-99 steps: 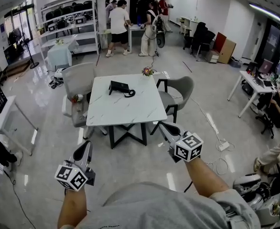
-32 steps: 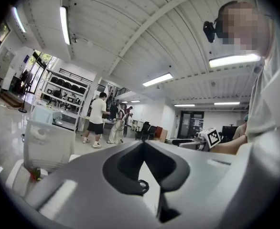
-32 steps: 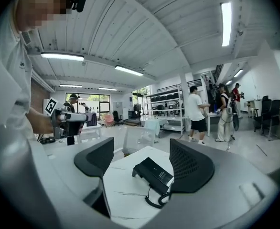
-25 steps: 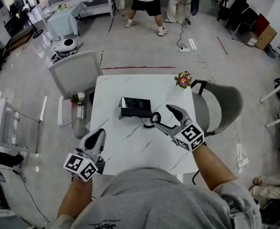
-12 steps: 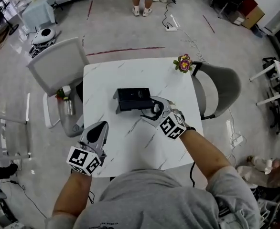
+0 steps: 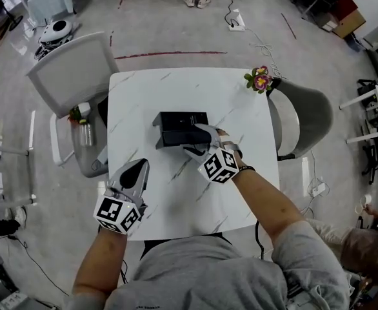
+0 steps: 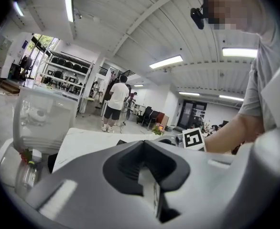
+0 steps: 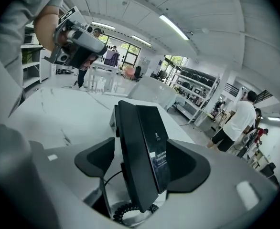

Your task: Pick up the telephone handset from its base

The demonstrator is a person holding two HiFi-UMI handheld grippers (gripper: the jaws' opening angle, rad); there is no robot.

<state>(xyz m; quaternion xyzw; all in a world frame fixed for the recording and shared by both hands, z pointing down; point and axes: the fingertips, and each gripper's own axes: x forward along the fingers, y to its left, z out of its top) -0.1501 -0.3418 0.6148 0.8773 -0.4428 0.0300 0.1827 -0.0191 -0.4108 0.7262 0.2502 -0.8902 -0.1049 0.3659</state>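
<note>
Since the right gripper view looks straight along its jaws, I take the main finding from there. The right tongs (image 8: 142, 159) are spread, with one jaw on either side of the black telephone (image 6: 182, 128), and the handset (image 8: 130, 166) stands between them. I cannot tell whether either jaw touches it. The handset lies on its base (image 8: 155, 137), along the base's left side in that view, and is not lifted. A coiled cord (image 8: 125, 214) shows below the handset, close to the camera.

From the head view I note the telephone near the middle of the white marbled table (image 6: 137, 95). The right tongs reach it from the near right side, with their marker cube (image 6: 218, 165) just behind them. The left tongs (image 6: 133, 174) hang over the table's near left part, well apart from the telephone. The left gripper view shows their jaws pressed together with nothing between them.

Other items recorded:
- A small bunch of flowers (image 6: 260, 79) sits at the table's far right corner.
- A left grey chair (image 6: 66, 60) and a right grey chair (image 6: 311, 118) stand at the table's two sides.
- A clear bottle (image 6: 84, 133) is at the seat of the left grey chair.
- Cables (image 6: 253, 37) lie on the floor (image 6: 176, 31) beyond the table.
- A person's feet (image 6: 195, 0) show at the top edge.
</note>
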